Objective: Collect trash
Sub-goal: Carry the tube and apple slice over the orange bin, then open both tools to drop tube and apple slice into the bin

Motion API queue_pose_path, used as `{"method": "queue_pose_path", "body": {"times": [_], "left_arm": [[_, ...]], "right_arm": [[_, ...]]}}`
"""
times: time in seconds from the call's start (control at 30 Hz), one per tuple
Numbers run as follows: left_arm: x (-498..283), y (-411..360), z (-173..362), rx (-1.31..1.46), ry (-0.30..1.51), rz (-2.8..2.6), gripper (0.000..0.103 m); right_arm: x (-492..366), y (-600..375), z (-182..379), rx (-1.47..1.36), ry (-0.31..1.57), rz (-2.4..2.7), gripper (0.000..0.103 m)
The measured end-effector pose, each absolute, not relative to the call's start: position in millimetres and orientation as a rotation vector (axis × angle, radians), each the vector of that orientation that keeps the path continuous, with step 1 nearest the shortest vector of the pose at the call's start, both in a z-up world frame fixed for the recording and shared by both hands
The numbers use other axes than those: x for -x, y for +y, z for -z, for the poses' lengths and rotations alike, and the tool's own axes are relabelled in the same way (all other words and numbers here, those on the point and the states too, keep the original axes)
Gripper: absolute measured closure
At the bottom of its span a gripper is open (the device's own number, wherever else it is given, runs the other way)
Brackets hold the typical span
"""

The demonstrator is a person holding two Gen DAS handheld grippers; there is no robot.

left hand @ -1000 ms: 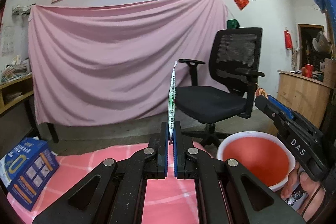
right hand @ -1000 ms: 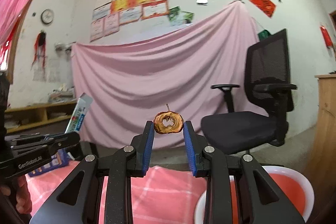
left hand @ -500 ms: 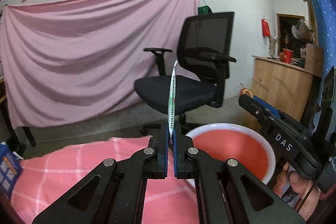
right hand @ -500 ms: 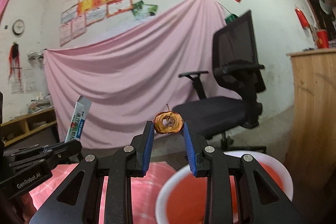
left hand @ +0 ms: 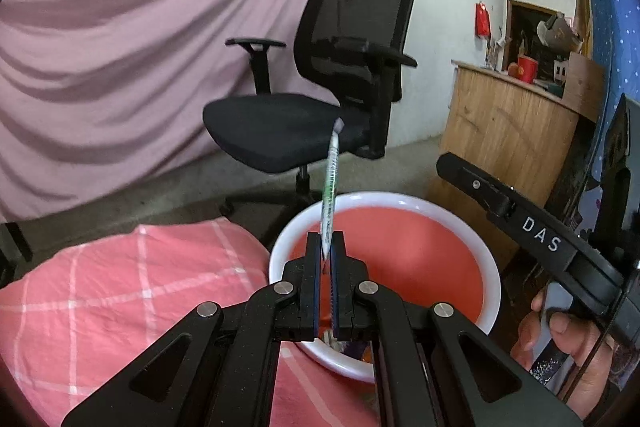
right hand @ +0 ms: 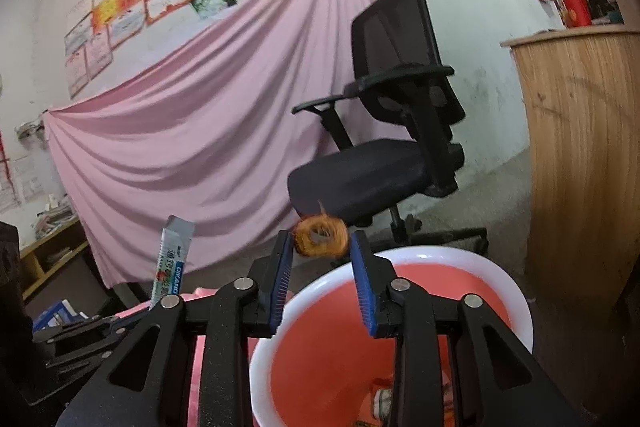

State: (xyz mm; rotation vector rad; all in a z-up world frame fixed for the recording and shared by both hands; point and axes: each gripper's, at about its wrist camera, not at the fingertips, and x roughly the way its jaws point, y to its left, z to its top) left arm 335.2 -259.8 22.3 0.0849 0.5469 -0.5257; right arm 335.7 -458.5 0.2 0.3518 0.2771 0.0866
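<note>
My left gripper is shut on a thin white-and-green sachet wrapper, held upright over the near rim of the red bin with a white rim. My right gripper is shut on a brown dried fruit ring, held above the same bin. The wrapper and the left gripper also show at the left in the right wrist view. The right gripper's black body shows at the right in the left wrist view. Some trash lies at the bin's bottom.
A pink checked cloth covers the surface left of the bin. A black office chair stands behind it, before a pink drape. A wooden counter is at the right. A blue box lies far left.
Both grippers have swung right and tilted down, so the bin now lies under their tips. The blue box has left the left wrist view. Both grips are unchanged.
</note>
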Motion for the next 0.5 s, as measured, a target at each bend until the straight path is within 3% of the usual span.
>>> {"method": "queue_pose_path", "body": {"times": [0.03,0.2,0.43,0.5], "left_arm": [[-337.6,-262.0,-20.7,-0.083,0.563,0.53,0.1],[-341.2,-264.0,-15.0,-0.069,0.621,0.549,0.088],[-337.9,-259.9,-19.5,-0.056,0.609,0.526,0.083],[-336.4,-256.3,-20.5,-0.049,0.602,0.518,0.076]], "right_arm": [[-337.3,-460.1,0.5,-0.358,0.286,-0.086,0.061],[-338.0,-465.0,1.5,-0.374,0.301,-0.078,0.059],[-338.0,-466.7,-0.2,-0.374,0.299,-0.077,0.054],[-338.1,-466.8,-0.2,-0.377,0.296,-0.075,0.053]]}}
